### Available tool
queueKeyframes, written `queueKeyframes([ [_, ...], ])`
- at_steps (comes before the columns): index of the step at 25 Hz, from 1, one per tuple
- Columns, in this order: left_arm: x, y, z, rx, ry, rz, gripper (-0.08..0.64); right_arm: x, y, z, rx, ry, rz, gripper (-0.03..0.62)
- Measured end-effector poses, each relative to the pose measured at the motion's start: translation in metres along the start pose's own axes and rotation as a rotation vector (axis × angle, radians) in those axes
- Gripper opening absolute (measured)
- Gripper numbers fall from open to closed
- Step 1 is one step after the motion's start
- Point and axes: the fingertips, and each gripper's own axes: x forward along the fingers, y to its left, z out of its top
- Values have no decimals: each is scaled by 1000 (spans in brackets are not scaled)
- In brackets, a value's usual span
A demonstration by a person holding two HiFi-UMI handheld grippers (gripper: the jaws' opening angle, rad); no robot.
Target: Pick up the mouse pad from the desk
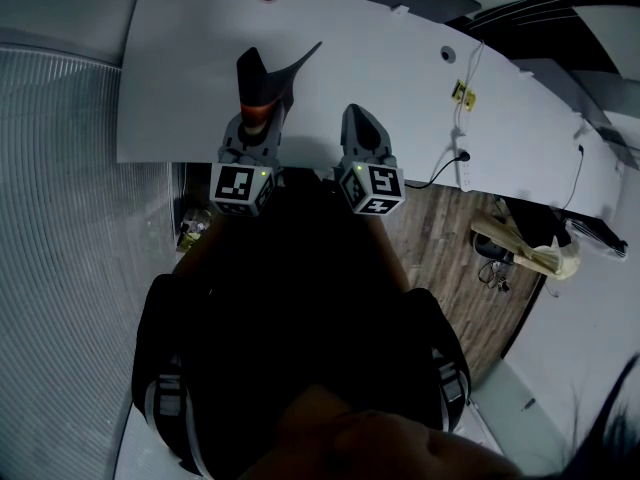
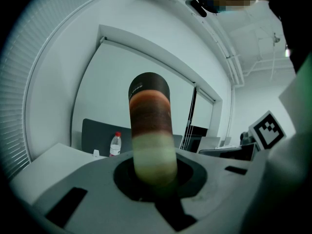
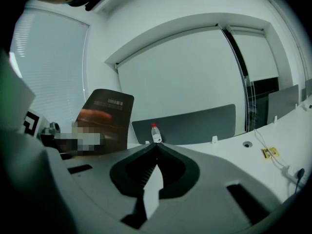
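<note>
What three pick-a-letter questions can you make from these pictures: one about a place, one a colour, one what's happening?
1. Where is the water bottle? A at the far edge of the desk; B on the floor; C under the desk.
2. What colour is its cap? A blue; B green; C red.
3. What is the left gripper doing? A standing open, empty; B gripping the mouse pad; C pushing the bottle.
Answers: 1 A, it stands at the desk's back edge. 2 C, the cap shows red. 3 B, the pad stands between its shut jaws.
</note>
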Motion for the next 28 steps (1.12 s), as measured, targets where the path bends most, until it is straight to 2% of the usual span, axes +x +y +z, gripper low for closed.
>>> queueKeyframes([
  [28,1,0,-1,-26,10,-3,26,-1,5,-4,-9,13,13,0],
])
